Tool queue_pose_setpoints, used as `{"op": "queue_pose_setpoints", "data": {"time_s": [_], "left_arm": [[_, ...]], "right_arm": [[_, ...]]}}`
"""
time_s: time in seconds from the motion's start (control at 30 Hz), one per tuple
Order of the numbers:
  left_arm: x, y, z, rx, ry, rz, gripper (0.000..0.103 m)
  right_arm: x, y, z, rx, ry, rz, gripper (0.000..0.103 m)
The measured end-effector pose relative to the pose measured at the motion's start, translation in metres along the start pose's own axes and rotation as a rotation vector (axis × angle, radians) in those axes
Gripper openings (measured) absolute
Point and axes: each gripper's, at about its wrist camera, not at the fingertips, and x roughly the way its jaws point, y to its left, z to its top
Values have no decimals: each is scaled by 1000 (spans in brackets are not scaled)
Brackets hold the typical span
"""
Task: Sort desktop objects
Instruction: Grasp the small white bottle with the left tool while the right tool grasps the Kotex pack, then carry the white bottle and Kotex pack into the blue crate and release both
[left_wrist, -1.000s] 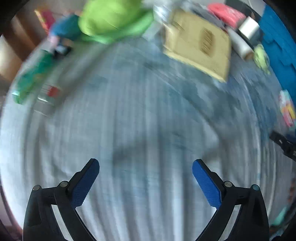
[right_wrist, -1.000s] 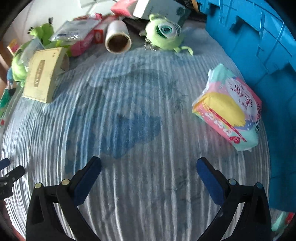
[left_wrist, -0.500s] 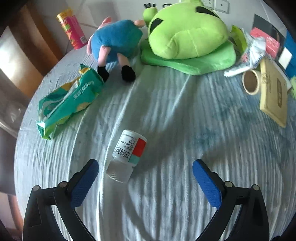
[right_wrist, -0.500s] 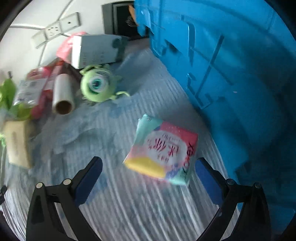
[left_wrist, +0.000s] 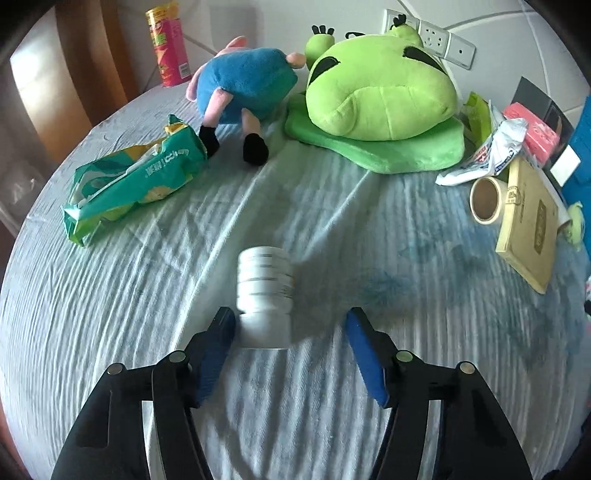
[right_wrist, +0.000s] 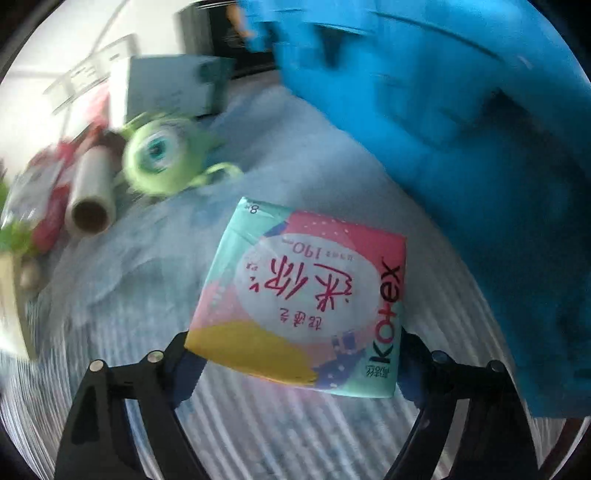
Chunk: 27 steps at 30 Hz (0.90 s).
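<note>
Pale blue cloth covers your tabletop (left_wrist: 369, 369). Your left gripper (left_wrist: 288, 332) is closing around the white bottle (left_wrist: 264, 295), which points straight away from it. Your right gripper (right_wrist: 295, 354) is closing around the pad pack (right_wrist: 303, 295), near the tabletop's right edge.

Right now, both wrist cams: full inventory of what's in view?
white bottle: 1, white, lying between the left jaws, which are closing
pad pack: 1, pink, teal and yellow, between the right jaws, which are closing
green snack bag: 1, green, far left
blue plush: 1, blue and pink, far back
green plush: 1, lime, far back
chip can: 1, red and yellow, back left
tape roll: 1, beige, right
tan box: 1, tan, right
one-eyed plush: 1, green, beyond the pack
blue bin: 1, blue, right
tablecloth: 1, pale blue-grey, underneath
left gripper: black, blue pads
right gripper: black
</note>
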Motion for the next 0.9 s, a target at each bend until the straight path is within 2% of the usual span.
{"op": "queue_pose_setpoints", "data": {"time_s": [0.23, 0.3, 0.33, 0.37, 0.4, 0.43, 0.47, 0.5, 0.63, 0.77, 0.9], "left_arm": [[12, 27, 10, -33, 7, -23, 57], [12, 30, 12, -52, 4, -22, 57], [12, 31, 12, -57, 2, -12, 53], [12, 32, 13, -62, 1, -5, 30], [14, 34, 15, -67, 4, -4, 28], [15, 35, 16, -72, 7, -3, 27], [15, 36, 17, -75, 9, -1, 27], [14, 33, 14, -67, 11, 7, 27], [6, 19, 1, -32, 19, 25, 27], [-6, 4, -9, -19, 19, 2, 27], [-20, -21, -16, 5, 17, 4, 27]], "right_arm": [[2, -7, 7, 23, 0, 49, 89], [-5, -7, 8, 54, -16, 80, 102], [3, 1, 11, 58, -22, 81, 103], [5, 2, 12, 53, -29, 72, 103], [7, 2, 14, 49, -36, 63, 103], [8, 5, 16, 46, -38, 55, 103], [10, 8, 18, 43, -40, 47, 88], [9, 12, 17, 30, -38, 49, 84], [2, 29, 12, -26, -35, 69, 83], [-10, 47, 9, -106, -56, 120, 84], [-15, 70, 3, -173, -34, 178, 84]]}}
